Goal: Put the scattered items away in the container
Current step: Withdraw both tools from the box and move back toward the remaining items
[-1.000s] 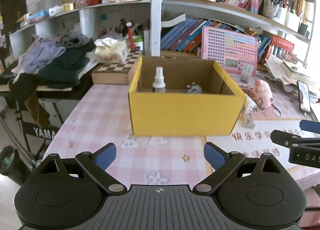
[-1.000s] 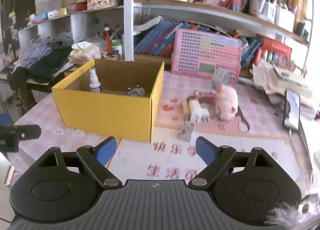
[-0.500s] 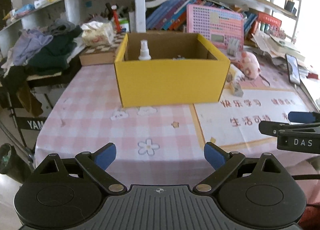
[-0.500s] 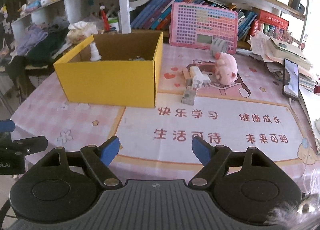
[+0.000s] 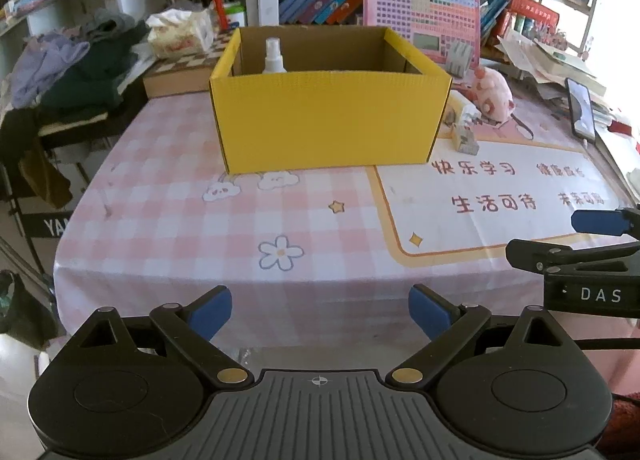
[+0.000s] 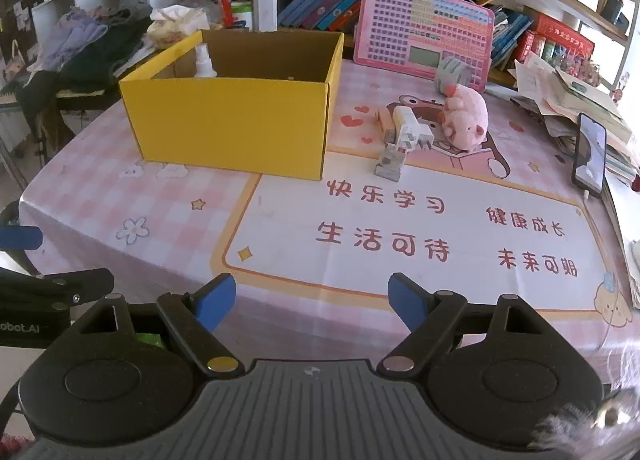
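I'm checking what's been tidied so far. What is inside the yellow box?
A white spray bottle stands upright in the yellow box, near its back-left corner. The front wall hides the box floor, so anything lying low there cannot be seen.

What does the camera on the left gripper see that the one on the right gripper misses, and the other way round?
Only the left view shows the right gripper from the side, and a dark stand lettered "YA". Only the right view shows the white plug adapter unobstructed, and the left gripper from the side. Both show the yellow cardboard box holding a white spray bottle, the pink plush pig and the black phone.
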A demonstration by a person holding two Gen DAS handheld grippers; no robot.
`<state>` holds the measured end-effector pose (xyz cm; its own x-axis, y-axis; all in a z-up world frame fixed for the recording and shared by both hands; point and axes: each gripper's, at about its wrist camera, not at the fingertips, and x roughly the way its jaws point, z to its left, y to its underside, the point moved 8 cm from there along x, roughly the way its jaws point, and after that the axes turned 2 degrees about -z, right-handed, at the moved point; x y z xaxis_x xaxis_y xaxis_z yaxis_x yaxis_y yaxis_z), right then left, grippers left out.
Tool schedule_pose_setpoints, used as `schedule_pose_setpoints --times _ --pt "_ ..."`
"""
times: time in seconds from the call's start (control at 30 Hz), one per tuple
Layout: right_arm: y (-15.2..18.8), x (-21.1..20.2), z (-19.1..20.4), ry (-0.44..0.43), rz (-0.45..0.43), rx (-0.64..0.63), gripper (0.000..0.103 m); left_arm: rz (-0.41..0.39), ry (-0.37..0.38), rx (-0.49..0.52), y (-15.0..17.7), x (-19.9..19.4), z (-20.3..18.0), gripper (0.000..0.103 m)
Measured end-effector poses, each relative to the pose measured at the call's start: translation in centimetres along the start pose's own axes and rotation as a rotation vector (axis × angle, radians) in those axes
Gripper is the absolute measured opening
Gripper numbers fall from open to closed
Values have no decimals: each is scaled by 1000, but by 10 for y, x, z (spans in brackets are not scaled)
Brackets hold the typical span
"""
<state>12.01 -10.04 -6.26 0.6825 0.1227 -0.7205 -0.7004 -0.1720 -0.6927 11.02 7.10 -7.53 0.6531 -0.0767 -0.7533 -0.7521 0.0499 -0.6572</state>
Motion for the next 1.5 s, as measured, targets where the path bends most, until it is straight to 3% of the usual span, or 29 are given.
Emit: schedule_pose_setpoints --times 0.43,1.5 --pt "6 9 -4 1 35 1 83 45 15 34 2 14 -14 97" --pt "17 13 -88 55 55 114 87 93 80 151 -19 42 -93 97"
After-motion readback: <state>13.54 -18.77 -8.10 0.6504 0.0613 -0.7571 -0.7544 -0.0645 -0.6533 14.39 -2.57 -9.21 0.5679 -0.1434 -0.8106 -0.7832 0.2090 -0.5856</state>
